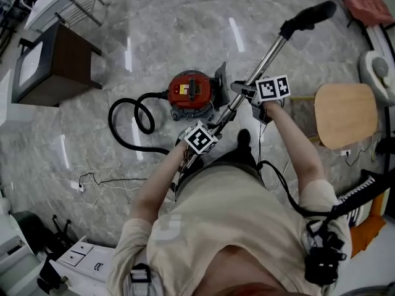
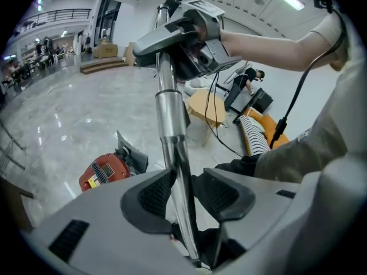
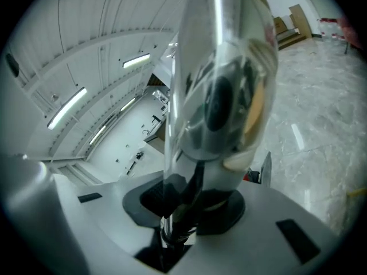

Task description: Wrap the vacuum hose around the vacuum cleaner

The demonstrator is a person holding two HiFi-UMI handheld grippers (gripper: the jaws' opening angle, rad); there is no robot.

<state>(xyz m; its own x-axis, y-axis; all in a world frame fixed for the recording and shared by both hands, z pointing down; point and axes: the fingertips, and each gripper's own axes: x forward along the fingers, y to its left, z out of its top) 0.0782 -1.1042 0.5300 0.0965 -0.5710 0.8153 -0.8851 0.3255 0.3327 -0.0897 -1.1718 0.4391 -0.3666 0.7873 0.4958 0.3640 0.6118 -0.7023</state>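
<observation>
At the left, the black ribbed vacuum hose [image 1: 112,122] lies in a loose loop on the grey marble floor [image 1: 185,29]. It runs to the round red vacuum cleaner [image 1: 190,91] just to its right and is not wrapped round it. Your left gripper [image 2: 184,193] has its jaws partway apart, clamped on the shiny metal wand tube [image 2: 169,113]. Farther right along the tube, your right gripper [image 3: 182,202] grips it with narrower jaws, nearer than the black handle [image 1: 308,16].

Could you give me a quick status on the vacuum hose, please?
Left tool, right tool both shut on wand. Hose lies looped on floor beside vacuum cleaner, not wrapped. Wooden stool close at right.
</observation>
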